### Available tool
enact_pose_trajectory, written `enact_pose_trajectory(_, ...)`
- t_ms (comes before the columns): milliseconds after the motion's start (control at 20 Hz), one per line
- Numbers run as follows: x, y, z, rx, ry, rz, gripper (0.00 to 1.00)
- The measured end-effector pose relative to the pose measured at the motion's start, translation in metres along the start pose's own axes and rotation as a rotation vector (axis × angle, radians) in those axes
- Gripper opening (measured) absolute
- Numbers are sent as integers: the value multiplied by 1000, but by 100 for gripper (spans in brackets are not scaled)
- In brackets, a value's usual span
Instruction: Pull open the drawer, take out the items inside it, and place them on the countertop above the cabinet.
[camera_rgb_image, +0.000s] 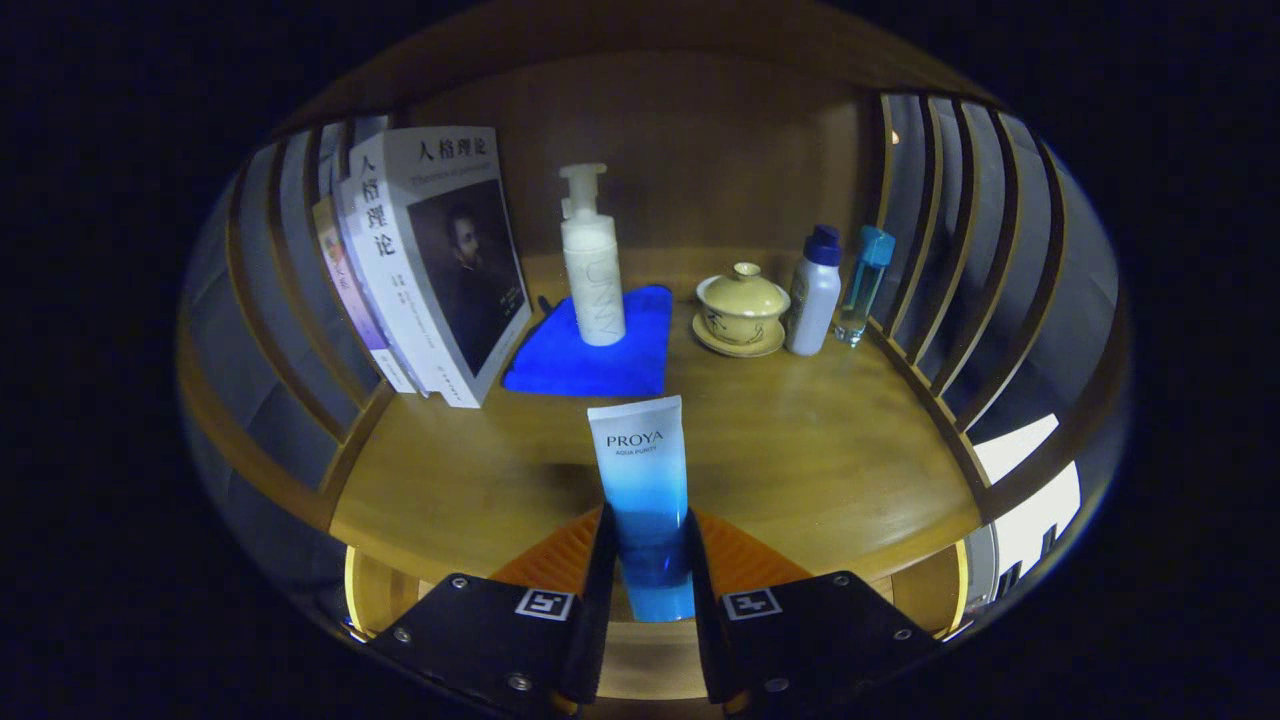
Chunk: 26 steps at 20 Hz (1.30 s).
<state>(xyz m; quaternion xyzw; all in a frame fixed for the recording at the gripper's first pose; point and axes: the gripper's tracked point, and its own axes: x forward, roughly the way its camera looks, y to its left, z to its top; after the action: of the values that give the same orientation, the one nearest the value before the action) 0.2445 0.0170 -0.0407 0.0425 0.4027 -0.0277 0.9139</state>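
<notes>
The gripper holds a blue and white cosmetic tube upright between its two fingers, which press against the tube's lower part from either side, closed to about the tube's width. The tube's white end points up and its deeper blue end sits low between the fingers. It is held above the near edge of a wooden counter; whether its bottom end touches anything cannot be made out, since the fingers hide it. Beyond the tube, a folded blue cloth lies flat on the counter, and a white pump bottle stands upright on it. To the left of the cloth, a small row of books leans against a slatted wooden side rail, the front book showing a pale cover with a dark portrait. To the right of the cloth sits a yellow lidded tea bowl on its saucer. Just beside it stands a white bottle with a dark blue cap, and next to that a slim clear bottle with a light blue cap, close to the slatted rail on the right. A plain wooden panel forms the back.
</notes>
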Motion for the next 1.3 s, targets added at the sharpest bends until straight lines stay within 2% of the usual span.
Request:
enact_pose_trajectory(300, 15, -6, -1, -38, -37, 23, 50)
enact_pose_trajectory(500, -1, -8, 11, -45, -148, 42, 95)
enact_pose_trajectory(800, -64, -11, 3, -45, -322, 45, 95)
enact_pose_trajectory(1050, -114, -5, -29, -76, -432, 44, 95)
enact_pose_trajectory(1300, -160, -7, -56, -26, -549, 51, 94)
